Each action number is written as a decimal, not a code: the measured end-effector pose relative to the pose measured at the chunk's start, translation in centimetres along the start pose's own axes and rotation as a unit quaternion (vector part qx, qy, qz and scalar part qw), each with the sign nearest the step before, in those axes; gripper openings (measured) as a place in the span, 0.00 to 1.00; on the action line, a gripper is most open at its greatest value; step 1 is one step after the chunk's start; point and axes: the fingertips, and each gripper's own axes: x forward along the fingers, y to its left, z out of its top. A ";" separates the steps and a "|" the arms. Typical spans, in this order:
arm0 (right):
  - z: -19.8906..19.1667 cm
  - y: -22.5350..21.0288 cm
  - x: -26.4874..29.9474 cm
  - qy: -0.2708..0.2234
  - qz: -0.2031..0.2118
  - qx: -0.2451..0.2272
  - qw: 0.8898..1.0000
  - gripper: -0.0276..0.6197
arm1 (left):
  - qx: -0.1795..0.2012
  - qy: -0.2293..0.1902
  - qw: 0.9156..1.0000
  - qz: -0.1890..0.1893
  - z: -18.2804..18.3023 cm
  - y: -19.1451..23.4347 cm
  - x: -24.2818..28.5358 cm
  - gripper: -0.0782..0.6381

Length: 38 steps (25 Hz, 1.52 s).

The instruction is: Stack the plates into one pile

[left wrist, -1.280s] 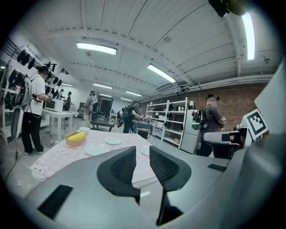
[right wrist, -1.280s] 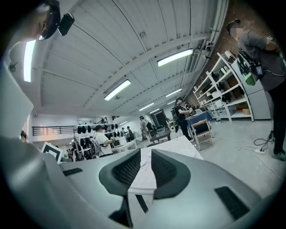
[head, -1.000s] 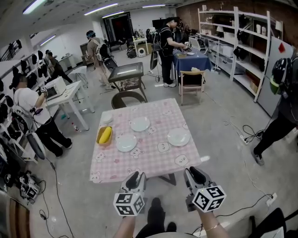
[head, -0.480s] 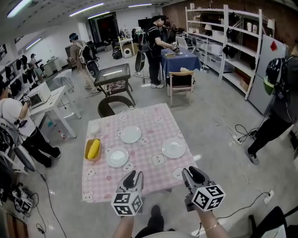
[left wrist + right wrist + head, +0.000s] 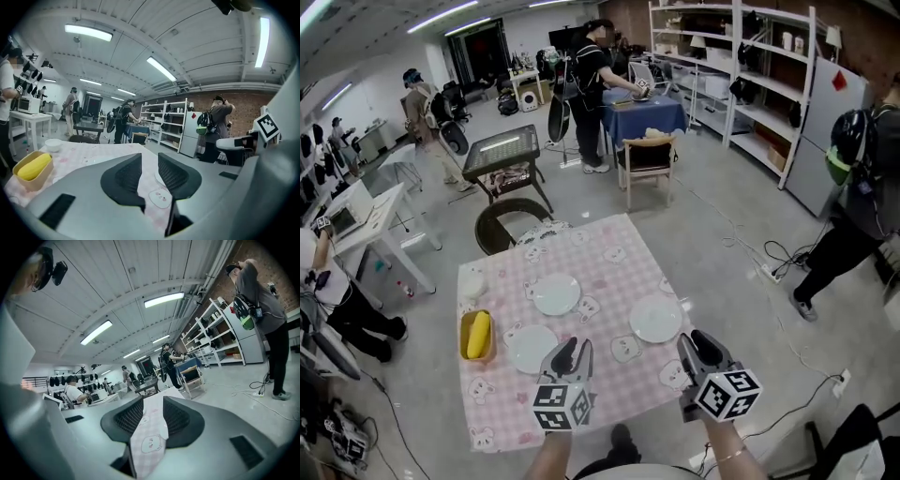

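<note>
three white plates (image 5: pixel 556 293) (image 5: pixel 655 320) (image 5: pixel 532 348) lay well apart on the pink-checked surface (image 5: pixel 609 258); above its near edge the left gripper (image 5: pixel 575 354) held its jaws released and empty; the right gripper (image 5: pixel 697 345) had jaws just opening, also empty

Head view: the left hand-held gripper (image 5: pixel 575 349) covers the right rim of the nearest plate (image 5: pixel 525 349). The right hand-held gripper (image 5: pixel 696 339) hides the near right corner of the table (image 5: pixel 609 281). A yellow object (image 5: pixel 476 335) in an open container (image 5: pixel 465 354) is too small to identify. The wearer's forearms (image 5: pixel 551 457) are cut off by the bottom edge, and a bystander (image 5: pixel 862 197) by the right edge.

Right gripper view: the jaws have just been opening. Only a narrow strip of pink checked cloth (image 5: pixel 150 437) shows between them, and the gripper body hides every plate.

Left gripper view: the gripper body hides most of the table, and the right edge cuts off the right hand-held gripper.
</note>
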 end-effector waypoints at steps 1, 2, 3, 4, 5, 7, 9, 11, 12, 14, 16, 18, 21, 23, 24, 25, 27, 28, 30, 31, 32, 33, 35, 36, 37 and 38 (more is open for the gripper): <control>0.1 -0.2 0.7 -0.001 -0.006 0.000 1.000 0.23 | 0.001 0.002 1.000 -0.004 0.1 0.5 0.8 0.26; 0.1 -0.4 1.3 -0.003 -0.012 0.001 1.000 0.23 | 0.002 0.004 1.000 -0.008 0.1 1.0 1.6 0.26; 0.2 -0.5 1.9 -0.005 -0.017 0.001 1.000 0.23 | 0.002 0.006 1.000 -0.011 0.1 1.4 2.2 0.26; 0.2 -0.7 2.3 -0.006 -0.023 0.002 1.000 0.23 | 0.002 0.008 1.000 -0.016 0.1 1.7 2.8 0.26; 0.2 -0.8 2.7 -0.007 -0.028 0.002 1.000 0.23 | 0.001 0.011 1.000 -0.022 0.1 1.8 3.4 0.26; 0.0 -1.3 3.1 -0.003 -0.040 0.003 0.999 0.23 | -0.003 0.016 0.999 -0.034 0.0 1.8 4.3 0.26; -0.6 -1.8 3.4 0.002 -0.051 0.005 0.999 0.23 | -0.004 0.021 0.999 -0.044 -0.3 1.8 5.1 0.26; -1.0 -2.3 3.7 0.006 -0.060 0.008 0.998 0.23 | -0.005 0.027 0.998 -0.052 -0.7 1.8 6.0 0.26; -1.1 -2.6 3.8 0.008 -0.063 0.010 0.998 0.23 | -0.006 0.031 0.998 -0.056 -0.8 1.6 6.5 0.26; -1.1 -3.4 4.0 0.008 -0.068 0.012 0.998 0.23 | -0.004 0.038 0.997 -0.062 -1.2 1.1 7.6 0.26; -0.8 -4.3 4.2 0.007 -0.070 0.013 0.997 0.23 | 0.000 0.042 0.997 -0.065 -1.3 0.5 8.7 0.26; -0.6 -5.0 4.5 0.005 -0.071 0.013 0.997 0.23 | 0.004 0.044 0.997 -0.066 -1.4 0.1 9.7 0.27; -0.1 -6.1 5.1 0.005 -0.073 0.013 0.997 0.23 | 0.008 0.048 0.996 -0.068 -1.3 -0.5 11.0 0.27; 0.3 -6.8 5.5 0.007 -0.072 0.012 0.997 0.23 | 0.009 0.050 0.996 -0.067 -1.1 -1.0 11.9 0.27; 0.4 -7.0 5.7 0.009 -0.071 0.012 0.997 0.23 | 0.009 0.050 0.997 -0.066 -1.1 -1.1 12.3 0.27; 0.5 -7.3 5.9 0.011 -0.069 0.013 0.997 0.23 | 0.009 0.051 0.997 -0.064 -1.1 -1.3 12.8 0.27; 0.5 -7.9 6.4 0.015 -0.067 0.013 0.998 0.23 | 0.010 0.052 0.997 -0.059 -1.2 -1.4 13.9 0.27; 0.5 -8.3 6.6 0.017 -0.066 0.014 0.998 0.23 | 0.011 0.053 0.997 -0.057 -1.3 -1.5 14.5 0.27; 0.4 -8.9 7.1 0.022 -0.065 0.015 0.998 0.23 | 0.014 0.060 0.997 -0.054 -1.7 -1.5 15.7 0.27; 0.4 -9.2 7.3 0.025 -0.065 0.016 0.997 0.23 | 0.015 0.064 0.996 -0.053 -1.8 -1.6 16.2 0.27; 0.5 -9.4 7.4 0.027 -0.065 0.017 0.997 0.23 | 0.018 0.067 0.996 -0.052 -2.0 -1.7 16.7 0.27; 0.5 -9.8 7.4 0.028 -0.065 0.018 0.997 0.23 | 0.020 0.071 0.996 -0.052 -2.2 -1.9 17.2 0.27; 0.7 -10.6 7.5 0.029 -0.066 0.019 0.997 0.23 | 0.023 0.080 0.995 -0.053 -2.8 -2.4 18.4 0.27; 0.8 -11.2 7.6 0.029 -0.067 0.020 0.997 0.23 | 0.024 0.086 0.995 -0.053 -3.2 -2.7 19.1 0.27; 1.0 -11.7 7.6 0.029 -0.067 0.021 0.997 0.23 | 0.025 0.092 0.994 -0.054 -3.6 -3.0 19.7 0.27; 1.1 -12.0 7.6 0.029 -0.068 0.022 0.997 0.23 | 0.027 0.099 0.993 -0.054 -4.1 -3.2 20.2 0.27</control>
